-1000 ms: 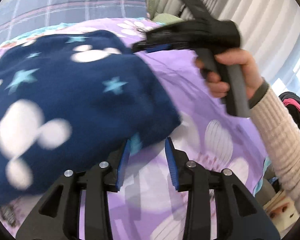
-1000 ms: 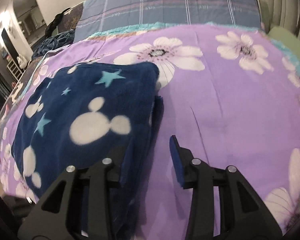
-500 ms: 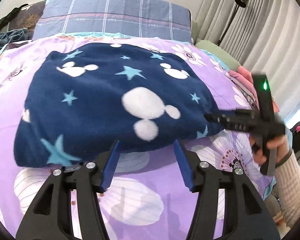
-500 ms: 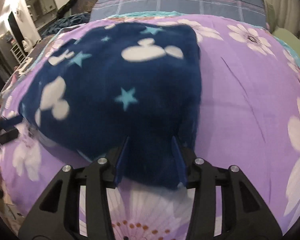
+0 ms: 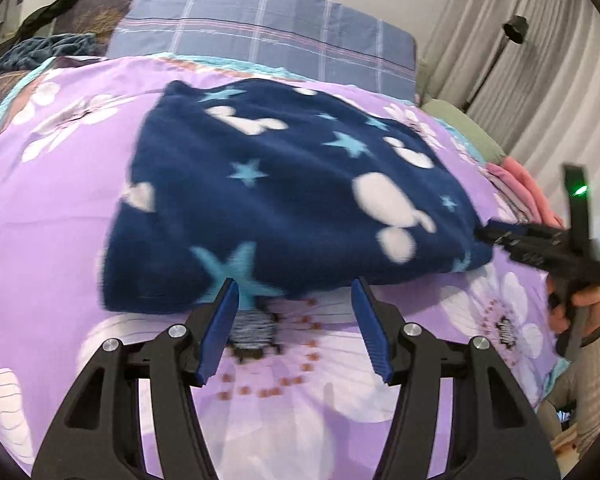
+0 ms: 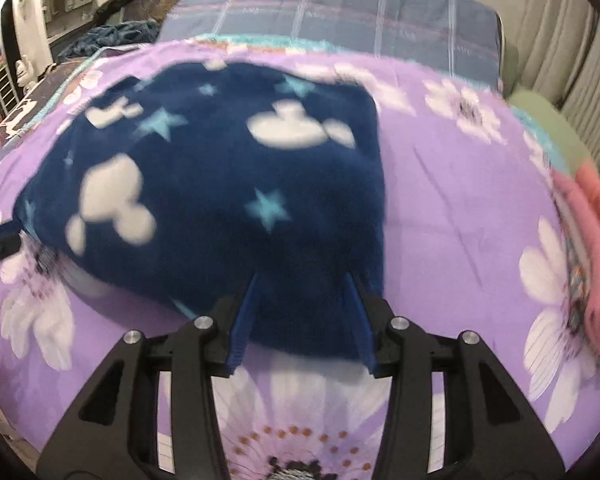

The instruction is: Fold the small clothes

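Fleece (image 5: 300,208) lies folded on the purple bedspread (image 5: 52,208), 2 grippers at its near edge.

Left view: left gripper (image 5: 294,304) released, empty, jaws steady after opening. Right view: right gripper (image 6: 302,300) straddles the corner, jaws just opening, apparently letting go.

Navy star-print fleece (image 5: 292,200), purple floral bedspread (image 5: 60,200)

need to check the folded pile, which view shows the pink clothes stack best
The right wrist view: the pink clothes stack fills its right edge, though blurred. The left wrist view shows only a small slice beyond the navy fleece garment.
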### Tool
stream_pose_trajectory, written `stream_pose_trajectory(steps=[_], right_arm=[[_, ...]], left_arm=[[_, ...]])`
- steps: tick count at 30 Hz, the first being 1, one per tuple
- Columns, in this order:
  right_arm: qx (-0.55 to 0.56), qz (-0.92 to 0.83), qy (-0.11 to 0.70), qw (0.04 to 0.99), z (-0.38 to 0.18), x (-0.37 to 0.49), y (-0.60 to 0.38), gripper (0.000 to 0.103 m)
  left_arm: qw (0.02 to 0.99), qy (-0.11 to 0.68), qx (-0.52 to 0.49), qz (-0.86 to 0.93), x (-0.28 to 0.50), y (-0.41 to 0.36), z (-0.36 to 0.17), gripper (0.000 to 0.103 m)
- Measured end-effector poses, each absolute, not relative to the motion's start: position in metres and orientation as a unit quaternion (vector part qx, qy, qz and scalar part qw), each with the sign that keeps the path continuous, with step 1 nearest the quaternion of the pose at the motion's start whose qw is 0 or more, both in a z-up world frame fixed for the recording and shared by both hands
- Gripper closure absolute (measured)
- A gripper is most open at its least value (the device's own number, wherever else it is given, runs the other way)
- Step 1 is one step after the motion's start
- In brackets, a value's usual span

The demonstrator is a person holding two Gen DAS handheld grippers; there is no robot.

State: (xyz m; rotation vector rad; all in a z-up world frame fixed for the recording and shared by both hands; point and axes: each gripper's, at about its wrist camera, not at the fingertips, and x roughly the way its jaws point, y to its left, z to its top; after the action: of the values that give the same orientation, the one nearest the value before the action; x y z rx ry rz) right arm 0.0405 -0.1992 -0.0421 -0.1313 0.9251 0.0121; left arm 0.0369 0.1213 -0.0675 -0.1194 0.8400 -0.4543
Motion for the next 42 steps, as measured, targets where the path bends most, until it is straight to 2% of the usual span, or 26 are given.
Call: stream_pose_trajectory(steps=[7, 9, 11, 13, 18, 23, 26, 29, 31, 35, 42], right_arm=[[-0.124, 0.077, 0.42, 0.896, -0.008, 0.082, -0.11, 0.051], [-0.14, 0.098, 0.416, 0.893, -0.006, 0.094, -0.085, 0.051], [-0.159, 0.125, 0.41, 0.889, -0.004, 0.107, -0.053, 0.051], [-0.175, 0.15, 0.405, 0.885, -0.003, 0.117, -0.023, 0.05], [-0.206, 0.198, 0.4, 0.871, -0.008, 0.134, 0.036, 0.048], [-0.22, 0.212, 0.406, 0.861, -0.015, 0.149, 0.068, 0.047], [-0.214, 0.211, 0.415, 0.859, -0.019, 0.164, 0.076, 0.047], [-0.206, 0.205, 0.423, 0.858, -0.024, 0.18, 0.083, 0.047], [-0.202, 0.203, 0.429, 0.856, -0.027, 0.191, 0.09, 0.047], [-0.211, 0.199, 0.437, 0.852, -0.033, 0.209, 0.107, 0.047], [-0.241, 0.177, 0.454, 0.84, -0.053, 0.238, 0.138, 0.047]], left_arm=[[0.905, 0.378, -0.105, -0.166, 0.051, 0.193, -0.064, 0.047], [0.901, 0.386, -0.119, -0.16, 0.056, 0.21, -0.068, 0.065], [0.898, 0.392, -0.121, -0.159, 0.058, 0.22, -0.072, 0.074], [0.9, 0.392, -0.114, -0.152, 0.06, 0.224, -0.075, 0.077], [0.898, 0.396, -0.123, -0.143, 0.071, 0.241, -0.081, 0.077], [0.871, 0.409, -0.166, -0.216, 0.083, 0.243, -0.088, 0.075], [0.848, 0.408, -0.188, -0.28, 0.086, 0.235, -0.089, 0.054], [0.848, 0.407, -0.171, -0.294, 0.09, 0.225, -0.091, 0.054], [0.845, 0.408, -0.178, -0.295, 0.094, 0.224, -0.093, 0.062], [0.834, 0.407, -0.216, -0.305, 0.1, 0.237, -0.098, 0.095], [0.842, 0.404, -0.188, -0.303, 0.089, 0.234, -0.1, 0.094]])
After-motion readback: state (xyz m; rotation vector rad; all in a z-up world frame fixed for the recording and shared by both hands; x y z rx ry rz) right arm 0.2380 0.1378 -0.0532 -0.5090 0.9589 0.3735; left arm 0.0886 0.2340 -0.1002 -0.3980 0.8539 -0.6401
